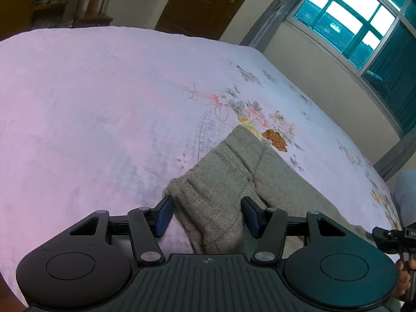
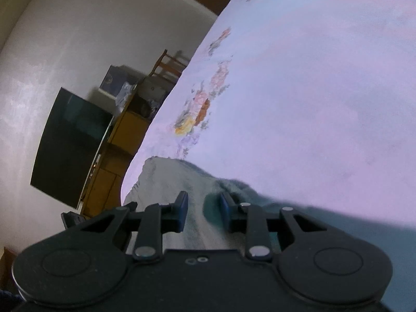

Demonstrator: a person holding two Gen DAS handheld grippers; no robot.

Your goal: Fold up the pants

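Grey-brown knit pants (image 1: 223,182) lie on a pink bedspread (image 1: 91,104), stretching from near my left gripper toward the flower print. My left gripper (image 1: 206,214) is open, its blue pads (image 1: 163,215) either side of the near pant end, just above the cloth. In the right wrist view the pants (image 2: 166,182) lie near the bed's edge. My right gripper (image 2: 204,214) is open over the cloth, with nothing between its fingers (image 2: 182,213). The right gripper's body also shows at the right edge of the left wrist view (image 1: 392,236).
A flower print (image 1: 249,114) marks the bedspread beyond the pants. A window (image 1: 364,18) and wall flank the bed's right side. A door (image 1: 205,0) and wooden chair (image 1: 96,0) stand beyond. A dark TV (image 2: 70,143) and yellow cabinet (image 2: 114,150) are off the bed's edge.
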